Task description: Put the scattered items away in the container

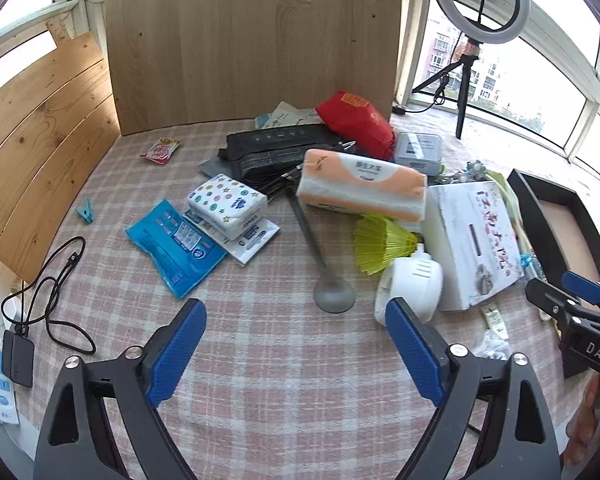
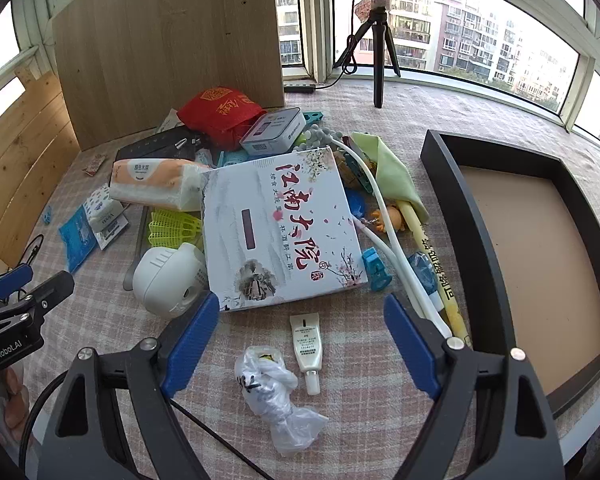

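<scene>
Scattered items lie on a pink checked cloth. A white printed box (image 2: pixel 280 228) sits in the middle, with a white round device (image 2: pixel 166 280), a yellow shuttlecock (image 1: pixel 380 244), an orange tissue pack (image 1: pixel 360 188) and a grey spoon (image 1: pixel 334 296) to its left. A small white tube (image 2: pixel 308 346) and a crumpled plastic bag (image 2: pixel 276 392) lie between the fingers of my right gripper (image 2: pixel 302 336), which is open and holds nothing. The black tray (image 2: pixel 512 196) stands empty at the right. My left gripper (image 1: pixel 296 344) is open over bare cloth, short of the spoon.
A blue wipes pack (image 1: pixel 176 246), a patterned tissue pack (image 1: pixel 226 204), a red pouch (image 2: pixel 220 114), a grey tin (image 2: pixel 274 130), white cable (image 2: pixel 384 216) and yellow pen (image 2: pixel 440 264) lie around. A wooden board (image 1: pixel 252 40) stands behind; a ring light tripod (image 2: pixel 378 40) is by the window. A power strip (image 1: pixel 0 380) sits at the left edge.
</scene>
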The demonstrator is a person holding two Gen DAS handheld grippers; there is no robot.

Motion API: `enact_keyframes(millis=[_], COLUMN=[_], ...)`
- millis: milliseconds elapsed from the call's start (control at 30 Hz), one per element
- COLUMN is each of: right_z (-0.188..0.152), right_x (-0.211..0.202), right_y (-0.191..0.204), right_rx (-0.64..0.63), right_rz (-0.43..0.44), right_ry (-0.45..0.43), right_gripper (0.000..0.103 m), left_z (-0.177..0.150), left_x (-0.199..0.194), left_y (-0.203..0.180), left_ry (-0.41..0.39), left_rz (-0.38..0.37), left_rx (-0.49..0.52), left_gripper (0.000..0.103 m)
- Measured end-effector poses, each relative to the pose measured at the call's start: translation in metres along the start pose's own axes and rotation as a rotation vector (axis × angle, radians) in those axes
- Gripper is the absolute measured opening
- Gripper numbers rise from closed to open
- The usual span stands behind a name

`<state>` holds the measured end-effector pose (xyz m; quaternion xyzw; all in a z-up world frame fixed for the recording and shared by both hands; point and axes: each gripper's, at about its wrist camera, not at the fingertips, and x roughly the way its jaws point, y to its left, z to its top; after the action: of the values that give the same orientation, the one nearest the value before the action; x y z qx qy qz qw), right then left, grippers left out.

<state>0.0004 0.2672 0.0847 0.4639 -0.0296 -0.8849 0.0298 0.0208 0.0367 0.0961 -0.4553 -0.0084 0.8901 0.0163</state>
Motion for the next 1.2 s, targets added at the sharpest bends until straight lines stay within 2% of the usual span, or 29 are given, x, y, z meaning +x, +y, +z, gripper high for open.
enact_keyframes(millis=[100,167,233,300,433,533,767,967,1200], right_z=[0.014,0.028,0.037,0.045,0.058,0.065,0.072,0.078,0.078], right_x=[-0.006,-0.005,-0.006,-0.003,0.017,0.032,0.062,0.081,0.094], right_y=[-0.026,-0.037,-0.044,-0.048,-0.052,-0.053,-0.052,-0.05,-0.041], right_rx=[0.0,-0.01,-0.042,-0.075,-0.103,-0.128,-0.134,-0.137,-0.146], right_rz=[0.024,0.045,0.053,0.061,0.118,0.136,0.212,0.268,0.317], right_ry=[0.012,0.016,0.021,0.029,0.069,0.084,0.131,0.163,0.189], right_gripper=[0.066,0.065,0.062,0.051,0.05,0.049,0.044,0.044,0.044], left_z=[0.007,0.011,0.014,0.017,0.02,0.022,0.024,0.028,0.031], left_x=[-0.008,-0.009,-0.007,0.0,0.017,0.027,0.052,0.065,0.076], left_y=[-0.021,-0.037,-0.052,-0.068,-0.089,-0.103,-0.121,-0.128,-0.137], left_ry=[-0.009,-0.011,-0.008,0.006,0.048,0.055,0.094,0.1,0.116], left_rz=[-0.033,-0.061,-0.081,-0.094,-0.147,-0.142,-0.133,-0.102,-0.114], left_rx=[0.027,0.045,0.064,0.082,0.069,0.072,0.065,0.083,0.071], left_gripper=[0.081,0.078,0.068,0.064,0.055,0.049,0.048,0.048,0.049])
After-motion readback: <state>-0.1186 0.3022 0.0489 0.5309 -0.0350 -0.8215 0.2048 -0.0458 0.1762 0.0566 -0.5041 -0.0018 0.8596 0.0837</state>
